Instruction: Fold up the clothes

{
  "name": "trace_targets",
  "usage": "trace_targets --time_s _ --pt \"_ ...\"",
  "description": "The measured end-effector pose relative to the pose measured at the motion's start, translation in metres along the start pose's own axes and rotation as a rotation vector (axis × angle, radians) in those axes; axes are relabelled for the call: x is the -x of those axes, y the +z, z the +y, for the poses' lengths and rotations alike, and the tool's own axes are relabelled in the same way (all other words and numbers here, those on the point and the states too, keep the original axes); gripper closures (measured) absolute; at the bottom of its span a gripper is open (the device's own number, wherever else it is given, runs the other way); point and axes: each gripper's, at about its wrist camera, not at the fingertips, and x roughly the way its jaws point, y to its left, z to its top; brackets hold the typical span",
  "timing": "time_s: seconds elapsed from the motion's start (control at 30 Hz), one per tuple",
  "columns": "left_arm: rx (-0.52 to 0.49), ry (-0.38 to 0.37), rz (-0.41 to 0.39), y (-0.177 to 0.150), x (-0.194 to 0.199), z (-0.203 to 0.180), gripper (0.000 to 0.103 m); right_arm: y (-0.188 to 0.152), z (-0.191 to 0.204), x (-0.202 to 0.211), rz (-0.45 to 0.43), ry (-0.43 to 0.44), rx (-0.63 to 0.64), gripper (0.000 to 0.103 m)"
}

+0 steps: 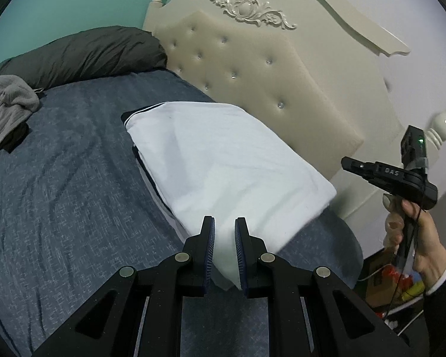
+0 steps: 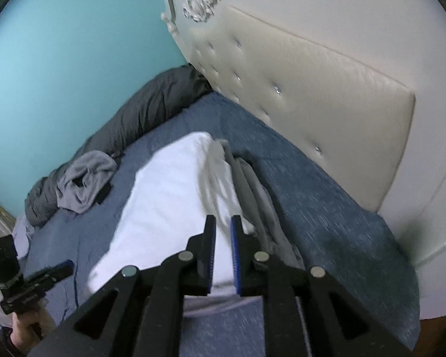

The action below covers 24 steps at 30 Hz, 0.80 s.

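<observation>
Folding looks well advanced here: the white garment [image 1: 223, 160] lies as a flat, squared-off stack on the blue bedspread [image 1: 68, 178], close beside the padded headboard [image 1: 252, 68], with darker navy edges showing along its far and left sides.

The left tongs [image 1: 224, 229] have a near corner of the white cloth pinched between the pads, the jaws standing only a narrow way apart with fabric filling the gap.

In the right wrist view the right tongs [image 2: 223, 226] hover over the near edge of the same garment, the jaws a slim slot apart; cloth shows behind the gap, but whether the pads actually press on it I cannot tell. The left view shows the right tongs raised off to the side, away from the stack.

The cloth reads as light, soft and limp, probably cotton knit; it will sag and drape from any single pinch and offers no stiffness. Layers could slide apart, so a hold should probably catch all plies at a corner or folded edge, with two corners lifted together.

A crumpled grey garment [image 1: 6, 107] lies well apart, by the dark quilt [image 1: 83, 50].
</observation>
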Motion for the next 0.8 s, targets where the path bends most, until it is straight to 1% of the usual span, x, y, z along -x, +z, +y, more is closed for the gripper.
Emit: trace_targets --time_s 0.07,0.13,0.2,0.23,0.33,0.5,0.6,0.8 --pt "0.003 0.006 0.011 -0.001 -0.006 -0.001 0.088 -0.002 0.005 -0.008 0.000 0.029 0.001 0.093" --pt "0.005 0.011 0.028 -0.006 -0.013 -0.001 0.088 -0.009 0.011 -0.021 0.037 0.031 0.023 0.093" --pt "0.005 0.017 0.045 -0.011 -0.019 -0.001 0.088 -0.019 0.016 -0.034 0.065 0.013 0.059 0.093" --pt "0.005 0.020 0.053 -0.014 -0.022 -0.001 0.088 -0.024 0.015 -0.039 0.075 0.005 0.059 0.093" --pt "0.003 0.028 0.066 -0.022 -0.025 0.000 0.088 -0.037 0.004 -0.045 0.075 0.016 -0.004 0.093" --pt "0.010 0.043 0.060 -0.020 -0.018 0.001 0.088 -0.042 0.003 -0.032 0.043 0.016 -0.026 0.093" --pt "0.002 0.049 0.048 -0.019 -0.008 -0.003 0.088 -0.043 0.007 -0.016 0.007 0.023 -0.032 0.093" --pt "-0.015 0.051 0.029 -0.017 0.015 -0.013 0.087 -0.044 0.019 0.007 0.001 0.008 -0.019 0.092"
